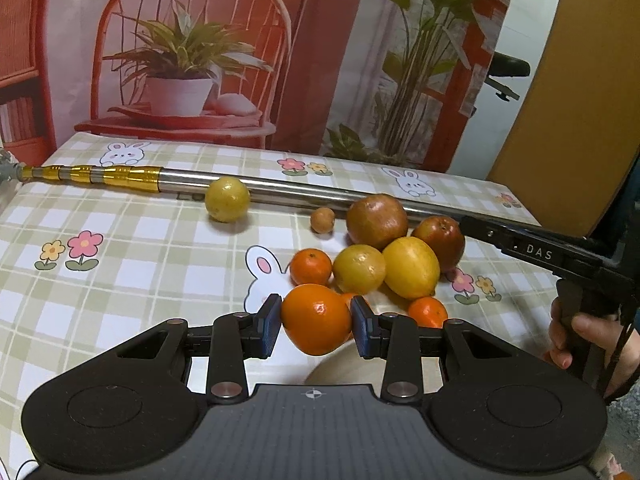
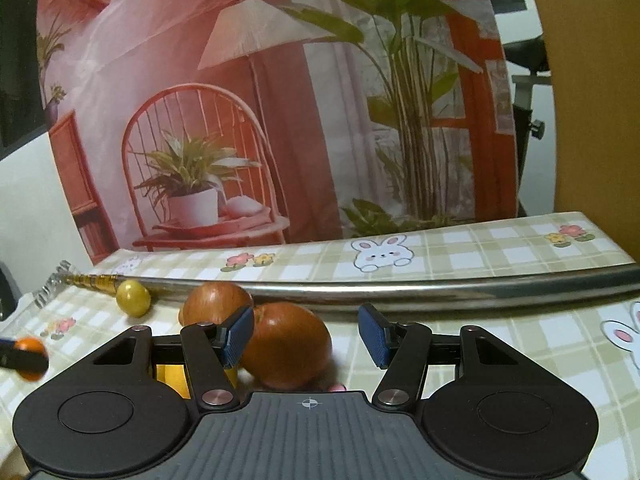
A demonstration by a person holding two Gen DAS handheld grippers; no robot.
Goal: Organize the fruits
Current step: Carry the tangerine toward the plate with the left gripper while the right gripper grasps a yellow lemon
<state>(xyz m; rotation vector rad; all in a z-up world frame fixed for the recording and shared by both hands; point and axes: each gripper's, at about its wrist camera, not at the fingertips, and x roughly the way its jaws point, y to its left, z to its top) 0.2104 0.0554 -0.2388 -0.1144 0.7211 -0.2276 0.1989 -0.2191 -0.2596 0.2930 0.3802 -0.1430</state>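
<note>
My left gripper (image 1: 316, 312) is shut on a large orange (image 1: 316, 320), which hangs above the tablecloth with a blue pad on each side. Just beyond it lies a pile of fruit: two small tangerines (image 1: 311, 266), two yellow lemons (image 1: 411, 267), a brownish apple (image 1: 377, 221) and a red apple (image 1: 439, 238). My right gripper (image 2: 306, 320) is open around the red apple (image 2: 286, 346). The left pad is at the apple's side and the right pad stands clear of it. A yellow-green round fruit (image 1: 227, 199) and a small brown fruit (image 1: 322, 220) lie apart.
A long metal pole (image 1: 280, 188) with a gold end lies across the checked tablecloth (image 1: 140, 248) behind the fruit. A hand (image 1: 584, 336) holds a black handle at the right. A pale rounded object (image 1: 340, 368) shows under my left gripper. A printed backdrop stands behind the table.
</note>
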